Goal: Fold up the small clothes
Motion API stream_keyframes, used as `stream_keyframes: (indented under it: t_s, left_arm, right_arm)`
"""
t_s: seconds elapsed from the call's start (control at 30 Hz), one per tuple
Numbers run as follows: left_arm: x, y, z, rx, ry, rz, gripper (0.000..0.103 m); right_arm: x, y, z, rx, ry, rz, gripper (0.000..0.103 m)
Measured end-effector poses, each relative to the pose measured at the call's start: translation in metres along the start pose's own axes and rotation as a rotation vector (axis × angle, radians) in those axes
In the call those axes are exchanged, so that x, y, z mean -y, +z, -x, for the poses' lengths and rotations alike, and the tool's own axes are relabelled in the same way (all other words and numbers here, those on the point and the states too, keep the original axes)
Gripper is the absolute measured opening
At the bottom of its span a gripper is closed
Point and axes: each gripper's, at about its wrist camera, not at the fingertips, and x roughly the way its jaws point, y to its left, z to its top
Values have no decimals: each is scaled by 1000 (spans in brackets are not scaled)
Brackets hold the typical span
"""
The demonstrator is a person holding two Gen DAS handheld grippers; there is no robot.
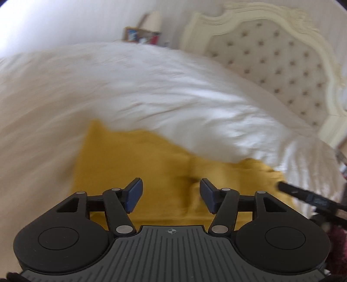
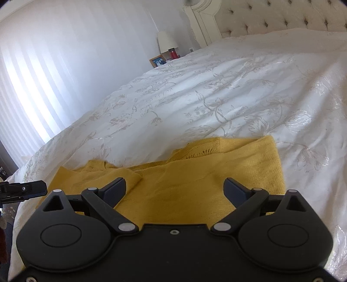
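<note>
A mustard-yellow knitted garment [image 2: 195, 177] lies flat on the white bedspread [image 2: 216, 86], with a flap folded over at its left side and a lacy edge at the back. My right gripper [image 2: 174, 184] is open just above its near part, nothing between the pads. In the blurred left wrist view the same garment [image 1: 134, 160] lies under my left gripper [image 1: 171, 191], which is open with only cloth below the gap. One of the right gripper's fingers [image 1: 303, 196] reaches in from the right. One of the left gripper's fingers [image 2: 23, 188] shows at the left edge.
The floral white bedspread [image 1: 130, 86] spreads far beyond the garment. A tufted cream headboard [image 2: 282, 17] stands at the back right. A lamp [image 2: 166, 41], a red jar [image 2: 173, 53] and a photo frame [image 2: 157, 61] sit beside the bed. Bright window blinds [image 2: 43, 76] fill the left.
</note>
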Motion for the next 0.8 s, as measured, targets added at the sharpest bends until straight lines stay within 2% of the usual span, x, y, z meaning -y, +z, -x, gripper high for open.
stream_keyframes:
  t_s: [0.07,0.17,0.2,0.27,0.4,0.63,0.8]
  left_arm:
    - [-18,-9,2,-38,35,44,56]
    - [-32,-27,6,-69,50,53,56]
    - [-33,-32,7,-70,49,42,56]
    - [-32,-42,7,-70,48,-3,56]
    - [-26,-52,2,-60,72,-87,57]
    - [-25,-74,4,44,77,-110,61]
    - [-13,-85,5,86,130,-176,61]
  right_arm:
    - [-12,-2,3,22,-19,62,97]
    - [-38,-7,7,49,-40,183,94]
    - [-46,-8,6,46,-41,201,91]
    - [-62,-10,2,24,-25,221,75]
    - [-96,-17,-13,-26,-36,331,60]
    - [-150,-25,-31,-67,-15,509,59]
    - [-168,-34,-53,-143,-83,601,57]
